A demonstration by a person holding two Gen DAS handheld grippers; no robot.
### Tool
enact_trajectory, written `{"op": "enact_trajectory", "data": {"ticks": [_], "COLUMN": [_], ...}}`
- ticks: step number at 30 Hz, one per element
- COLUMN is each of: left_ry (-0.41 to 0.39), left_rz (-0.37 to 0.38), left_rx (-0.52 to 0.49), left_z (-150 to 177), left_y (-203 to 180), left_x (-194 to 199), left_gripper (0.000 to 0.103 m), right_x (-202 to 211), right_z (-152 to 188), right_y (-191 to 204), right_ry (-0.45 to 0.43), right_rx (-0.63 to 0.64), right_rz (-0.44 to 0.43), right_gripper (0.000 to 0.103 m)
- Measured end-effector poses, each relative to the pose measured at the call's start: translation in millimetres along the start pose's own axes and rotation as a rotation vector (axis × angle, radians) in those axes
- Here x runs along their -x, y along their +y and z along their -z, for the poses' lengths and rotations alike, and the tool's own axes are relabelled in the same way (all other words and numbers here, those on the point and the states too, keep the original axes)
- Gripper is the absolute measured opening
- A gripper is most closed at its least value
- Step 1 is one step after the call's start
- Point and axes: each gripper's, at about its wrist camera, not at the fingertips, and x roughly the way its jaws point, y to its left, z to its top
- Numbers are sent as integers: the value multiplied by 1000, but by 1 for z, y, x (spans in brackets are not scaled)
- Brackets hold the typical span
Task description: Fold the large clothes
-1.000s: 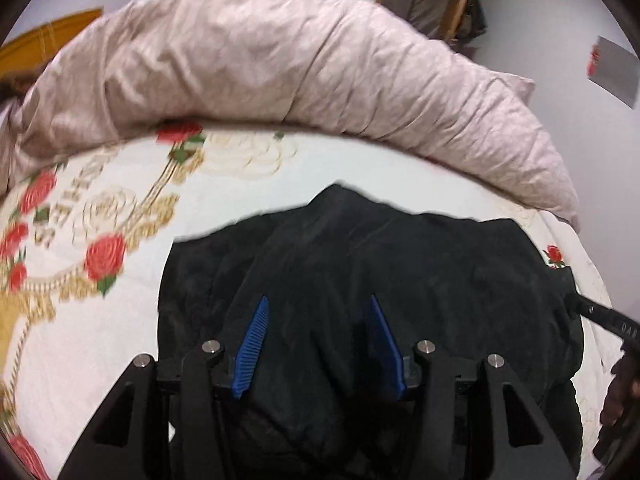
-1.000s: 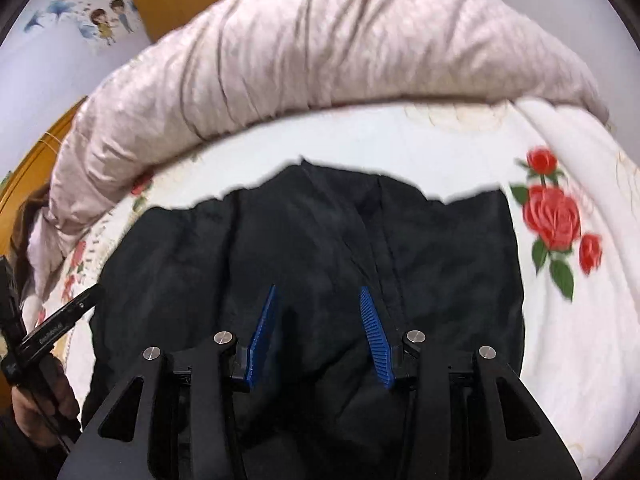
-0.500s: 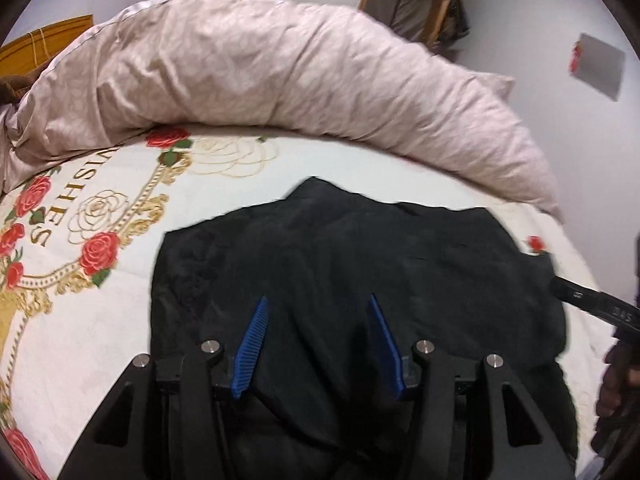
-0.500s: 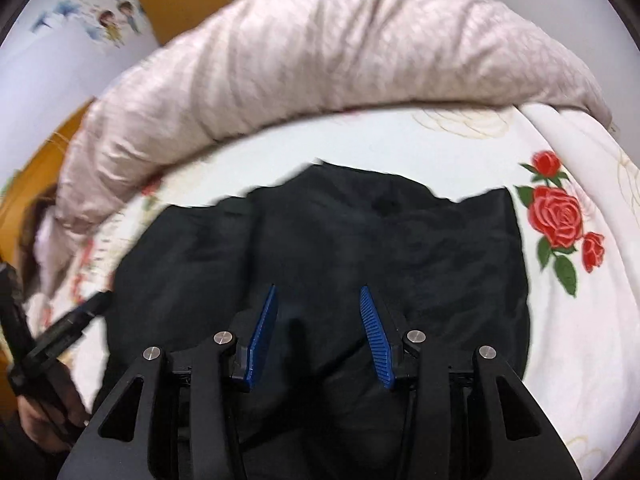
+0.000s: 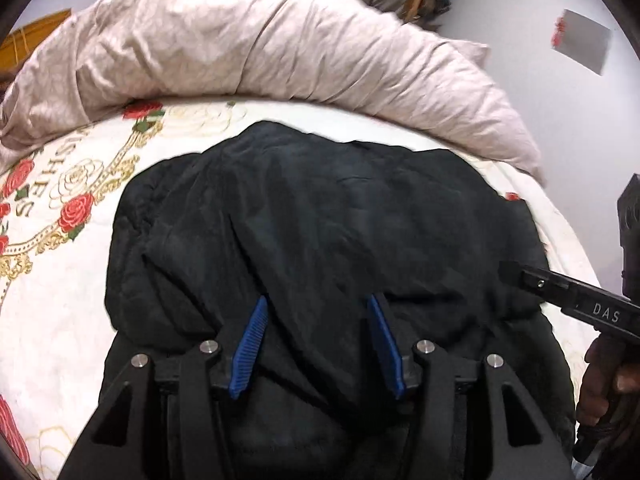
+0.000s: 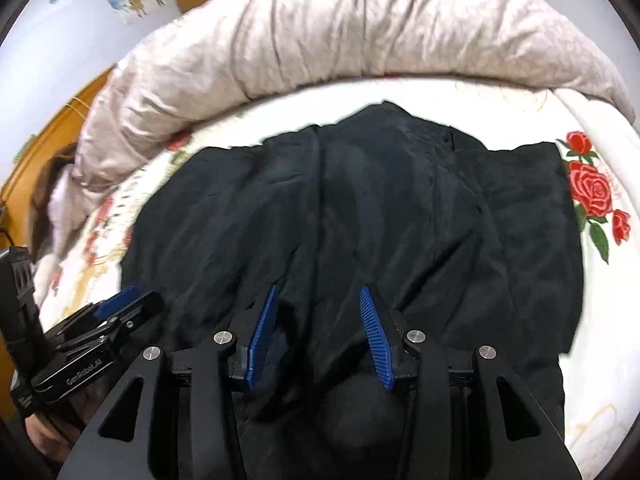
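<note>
Large black crumpled fabric garment point(image 5: 320, 216): centre frame, on white rose-printed bed sheet point(image 5: 52, 320). Left gripper point(image 5: 318, 344) fingers: spread, garment fold bunched between the blue pads; contact unclear. Right gripper point(image 6: 318, 330): likewise. Pale pink rumpled duvet point(image 6: 360, 28): upper frame, behind garment.

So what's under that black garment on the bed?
The black garment lies on a white bedsheet printed with red roses; the sheet shows around its edges. Whatever is directly beneath the garment is covered.
</note>
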Motion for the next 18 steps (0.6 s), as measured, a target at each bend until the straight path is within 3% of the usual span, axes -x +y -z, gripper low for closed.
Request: {"op": "enact_trajectory", "data": {"ticks": [7,18], "left_ry": [85,88], "left_rz": [-36,-77], "left_rx": [-1,7], "left_z": [30,30], "left_y": [-6,-8], "left_x": [-38,-50], "left_gripper": [57,59], "right_x": [-46,-61], "right_z": [37,34], "right_y": [4,-2], "right_ry": [113,109], "right_rx": [27,7], "right_rz": [17,23], "right_gripper": [41,40]}}
